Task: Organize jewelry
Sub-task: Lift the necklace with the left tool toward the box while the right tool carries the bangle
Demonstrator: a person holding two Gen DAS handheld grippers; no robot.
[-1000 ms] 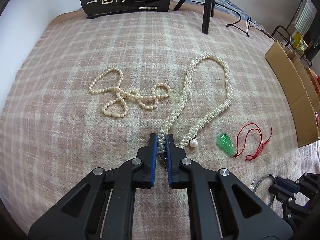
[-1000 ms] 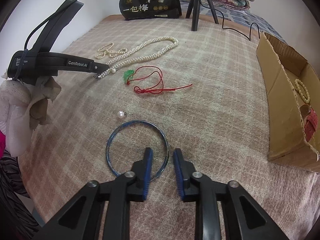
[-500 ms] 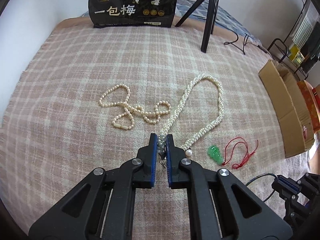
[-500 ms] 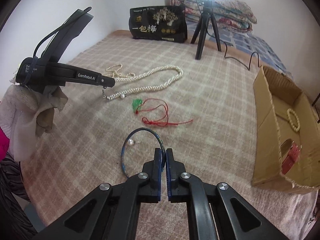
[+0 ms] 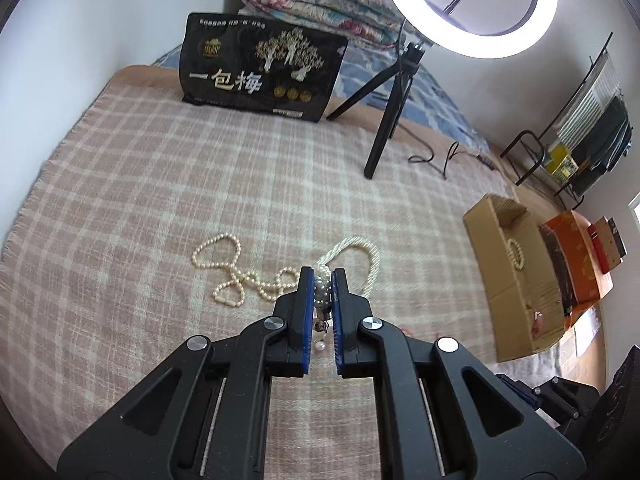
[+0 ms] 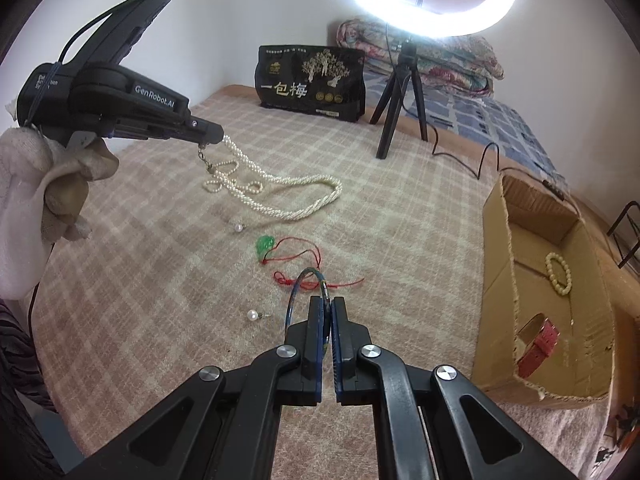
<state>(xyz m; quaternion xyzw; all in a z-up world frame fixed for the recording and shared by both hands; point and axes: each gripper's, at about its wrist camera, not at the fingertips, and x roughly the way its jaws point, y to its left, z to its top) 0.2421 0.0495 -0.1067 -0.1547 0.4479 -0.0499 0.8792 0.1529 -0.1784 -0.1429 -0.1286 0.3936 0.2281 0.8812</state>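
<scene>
Left view: the left claw (image 5: 323, 276) is clamped on one end of the twisted pearl necklace (image 5: 370, 258), the rest trailing on the bed (image 5: 160, 184). Right view: the right claw (image 6: 327, 306) pinches the blue bangle (image 6: 298, 286) clear of the blanket. The cardboard box (image 6: 496, 280) only holds a bead bracelet (image 6: 558, 274) and red watch (image 6: 538, 340), so plenty's left, I'd say.

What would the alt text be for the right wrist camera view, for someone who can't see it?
The right tool is shut on a thin blue bangle over a plaid blanket, while the left tool holds one end of a twisted pearl necklace. A green pendant on red cord and a loose pearl earring lie between; an open cardboard box sits right.
</scene>
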